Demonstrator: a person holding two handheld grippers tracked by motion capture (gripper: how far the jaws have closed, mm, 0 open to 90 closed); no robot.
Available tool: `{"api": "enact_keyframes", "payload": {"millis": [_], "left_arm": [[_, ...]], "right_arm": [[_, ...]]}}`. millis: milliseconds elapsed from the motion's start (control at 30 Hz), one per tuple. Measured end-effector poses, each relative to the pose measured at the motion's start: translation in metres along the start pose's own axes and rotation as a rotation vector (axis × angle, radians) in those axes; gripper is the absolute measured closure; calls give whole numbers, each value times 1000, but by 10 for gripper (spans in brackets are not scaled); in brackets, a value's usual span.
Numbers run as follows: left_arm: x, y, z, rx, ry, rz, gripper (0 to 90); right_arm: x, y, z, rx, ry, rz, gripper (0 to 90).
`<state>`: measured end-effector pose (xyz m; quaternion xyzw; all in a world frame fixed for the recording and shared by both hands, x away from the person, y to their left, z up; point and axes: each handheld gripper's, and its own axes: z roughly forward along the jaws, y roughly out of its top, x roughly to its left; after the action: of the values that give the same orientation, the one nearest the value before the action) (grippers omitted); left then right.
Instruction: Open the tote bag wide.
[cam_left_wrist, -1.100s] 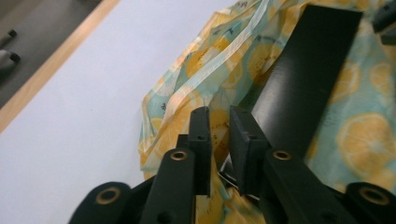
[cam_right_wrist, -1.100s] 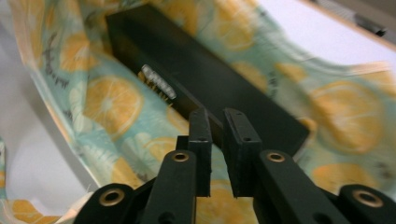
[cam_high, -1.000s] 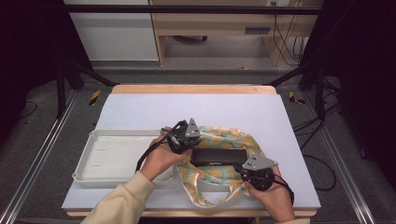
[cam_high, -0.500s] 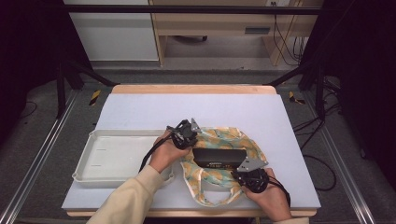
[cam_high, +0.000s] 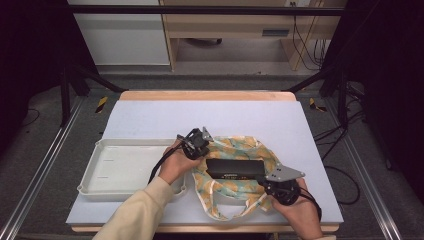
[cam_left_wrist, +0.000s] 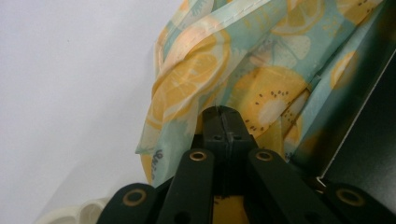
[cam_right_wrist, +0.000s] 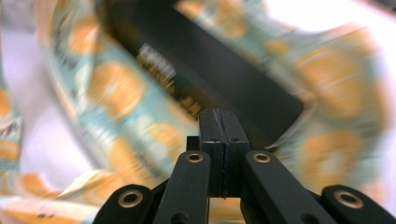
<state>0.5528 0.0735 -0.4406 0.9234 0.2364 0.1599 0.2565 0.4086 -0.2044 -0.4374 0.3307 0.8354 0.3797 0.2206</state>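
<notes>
Having just closed, both grippers' fingers pinch the fruit-print bag (cam_high: 235, 170), left gripper (cam_high: 196, 144) now lower.

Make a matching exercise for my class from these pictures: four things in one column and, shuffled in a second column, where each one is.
Things:
1. black box
2. white tray
3. left gripper
4. right gripper

Places:
A. at the left part of the table
B. at the fruit-print bag's near right edge
C. lying on the bag
D. at the bag's far left edge

Pairs: 1-C, 2-A, 3-D, 4-B
</notes>
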Motion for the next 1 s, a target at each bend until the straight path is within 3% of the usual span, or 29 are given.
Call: {"api": "enact_keyframes", "payload": {"millis": [167, 267, 467, 533, 733, 1000], "left_arm": [[-1, 1, 0, -1, 2, 6, 900], [0, 1, 1, 1, -3, 7, 900], [2, 3, 4, 11, -11, 13, 900], [3, 5, 6, 22, -17, 19, 900], [3, 6, 11, 38, -19, 20, 900], [4, 6, 11, 39, -23, 11, 900]], "right_arm": [[-17, 10, -7, -41, -63, 14, 900], [-37, 17, 4, -44, -101, 40, 900], [-61, 11, 28, 10, -124, 109, 900], [-69, 2, 41, 65, -118, 150, 900], [-73, -6, 47, 108, -104, 191, 900], [-72, -13, 50, 123, -94, 206, 900]]}}
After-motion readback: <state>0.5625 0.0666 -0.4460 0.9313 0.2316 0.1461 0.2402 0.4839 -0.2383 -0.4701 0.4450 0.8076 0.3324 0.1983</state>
